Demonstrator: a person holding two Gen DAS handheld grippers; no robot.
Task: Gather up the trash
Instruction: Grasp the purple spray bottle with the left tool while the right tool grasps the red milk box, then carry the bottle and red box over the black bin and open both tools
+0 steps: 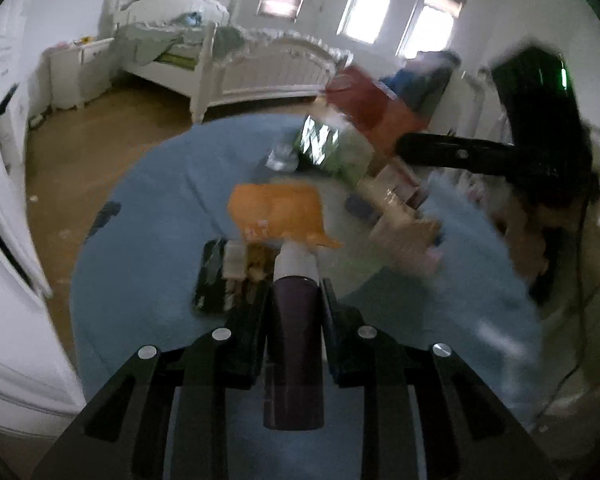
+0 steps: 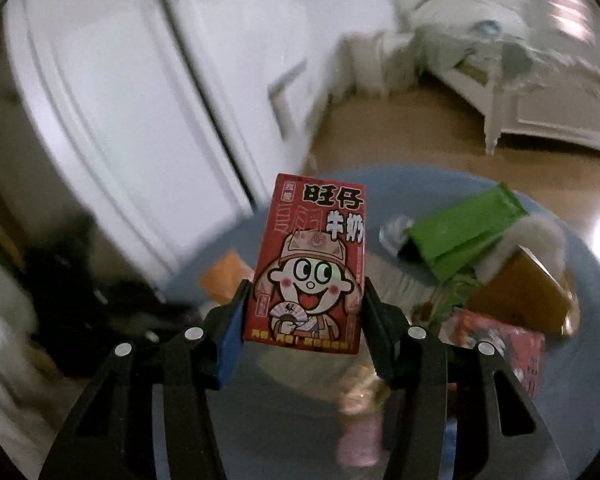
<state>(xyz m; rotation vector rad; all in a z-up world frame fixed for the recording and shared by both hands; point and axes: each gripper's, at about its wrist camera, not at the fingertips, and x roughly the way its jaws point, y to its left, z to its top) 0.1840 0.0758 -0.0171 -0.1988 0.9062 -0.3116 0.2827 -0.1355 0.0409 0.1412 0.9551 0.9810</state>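
My left gripper is shut on a dark purple bottle with a white cap, which lies lengthwise between the fingers over the round blue table. My right gripper is shut on a red milk carton printed with a cartoon face, held upright above the table. The left wrist view shows that carton, blurred, at the end of the black right gripper. Trash lies on the table: an orange wrapper, a green packet, a crumpled foil ball.
A brown box, a red box and a pink bottle sit on the table's right side. A black flat object lies beside the orange wrapper. White wardrobe doors stand close left; a white bed lies across the wooden floor.
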